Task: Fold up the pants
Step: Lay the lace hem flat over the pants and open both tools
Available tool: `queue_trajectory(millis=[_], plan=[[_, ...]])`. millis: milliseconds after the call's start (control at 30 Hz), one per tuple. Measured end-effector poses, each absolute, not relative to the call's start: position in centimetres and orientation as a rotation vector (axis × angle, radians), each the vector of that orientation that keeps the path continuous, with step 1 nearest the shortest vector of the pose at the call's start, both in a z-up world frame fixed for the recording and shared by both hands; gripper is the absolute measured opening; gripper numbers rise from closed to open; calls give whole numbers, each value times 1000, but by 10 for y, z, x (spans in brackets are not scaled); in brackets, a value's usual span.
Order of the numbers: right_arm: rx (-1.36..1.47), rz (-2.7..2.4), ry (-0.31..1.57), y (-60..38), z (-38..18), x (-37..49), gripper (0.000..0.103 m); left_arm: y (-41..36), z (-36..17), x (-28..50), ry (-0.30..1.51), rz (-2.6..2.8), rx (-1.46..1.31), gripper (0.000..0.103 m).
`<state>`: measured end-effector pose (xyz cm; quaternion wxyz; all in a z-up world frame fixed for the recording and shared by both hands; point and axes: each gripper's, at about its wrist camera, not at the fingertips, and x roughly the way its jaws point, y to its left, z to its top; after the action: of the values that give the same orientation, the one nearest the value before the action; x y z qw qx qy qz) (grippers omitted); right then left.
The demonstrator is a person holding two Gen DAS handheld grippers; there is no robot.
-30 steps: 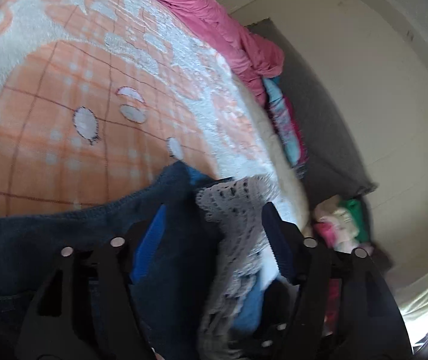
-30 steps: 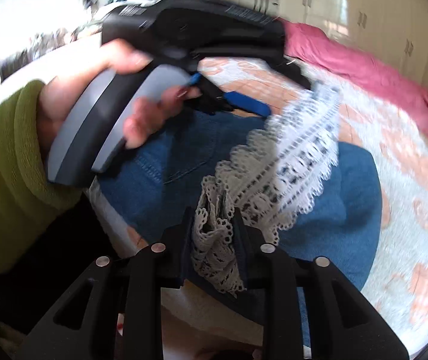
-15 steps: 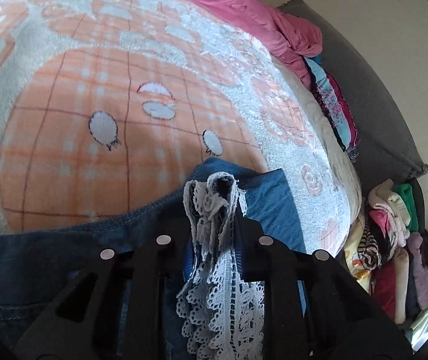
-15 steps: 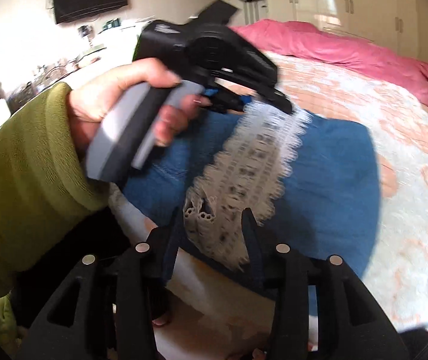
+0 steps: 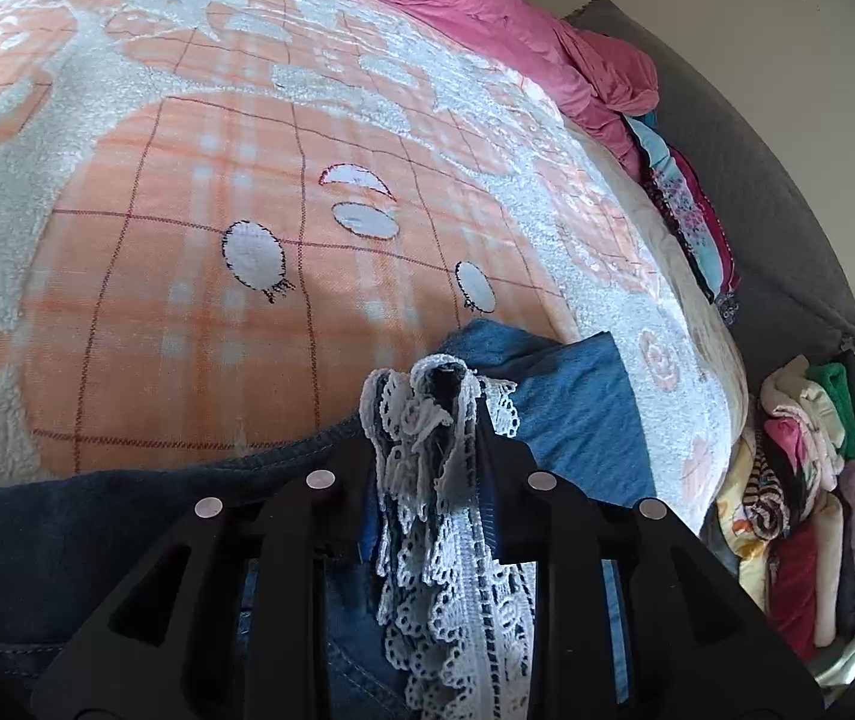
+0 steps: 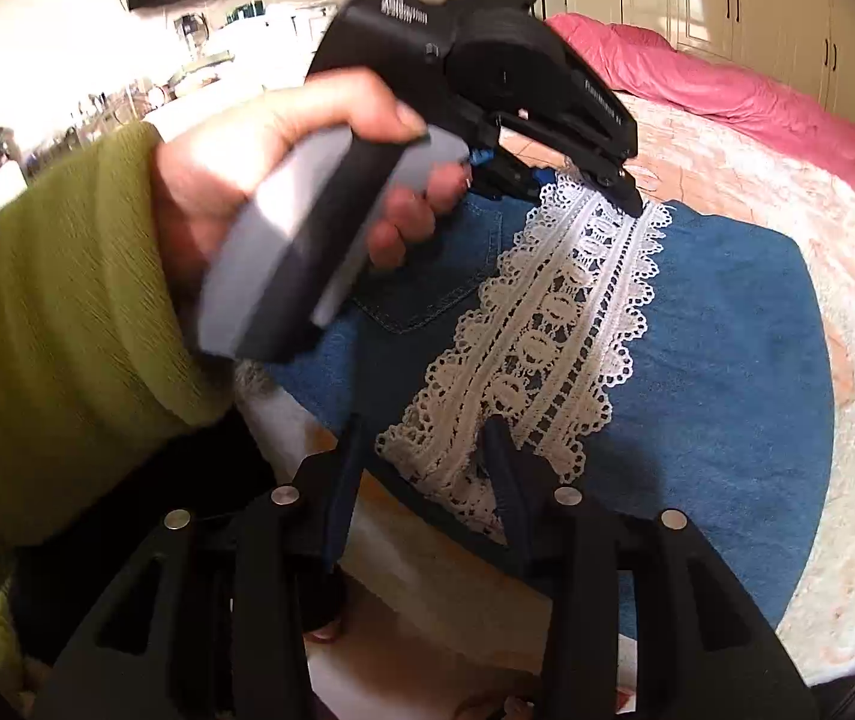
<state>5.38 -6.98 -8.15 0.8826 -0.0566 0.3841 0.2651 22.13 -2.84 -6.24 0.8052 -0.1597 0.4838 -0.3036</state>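
blue denim pants (image 6: pixel 721 324) with a white lace trim strip (image 6: pixel 553 324) lie spread on the near edge of a fuzzy peach-and-white checked blanket (image 5: pixel 199 276) covering the bed. left gripper (image 5: pixel 427 420) is clenched on a bunched end of the lace and denim, jaws easing open a touch, fabric pinched between them. in the right wrist view a hand (image 6: pixel 283 180) in a green sleeve (image 6: pixel 55 324) holds that gripper at the far end of the lace. right gripper (image 6: pixel 421 462) sits at the near end, jaws apart, lace lying loose between them, not pinched. crumpled pink bedding (image 5: pixel 487 0) lies along the far side; a pile of folded clothes (image 5: pixel 799 498) sits right of the bed.
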Motion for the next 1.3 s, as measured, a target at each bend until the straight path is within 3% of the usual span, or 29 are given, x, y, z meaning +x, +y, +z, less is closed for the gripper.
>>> queue_trajectory(millis=[67, 200, 433, 667, 733, 1000, 1100, 1300], plan=[[-56, 576, 801, -82, -74, 53, 40, -25, -59, 218, 1017, -660, -353, 20], [17, 557, 773, -114, -57, 45, 43, -9, -42, 199, 964, -623, -354, 37], [56, 430, 784, -167, -66, 29, 44, -9, -19, 138, 891, -550, -204, 41], [35, 361, 863, -180, -91, 25, 44, -26, -41, 78, 928, -521, -49, 42], [67, 374, 869, -186, -100, 23, 44, -30, -50, 73, 942, -518, -4, 48], [52, 374, 861, -184, -99, 20, 44, -28, -55, 65, 927, -490, 32, 48], [89, 383, 865, -186, -95, 25, 48, -25, -50, 59, 920, -482, 24, 56], [110, 375, 840, -190, -79, 17, 58, -9, -28, 50, 872, -449, 9, 61]])
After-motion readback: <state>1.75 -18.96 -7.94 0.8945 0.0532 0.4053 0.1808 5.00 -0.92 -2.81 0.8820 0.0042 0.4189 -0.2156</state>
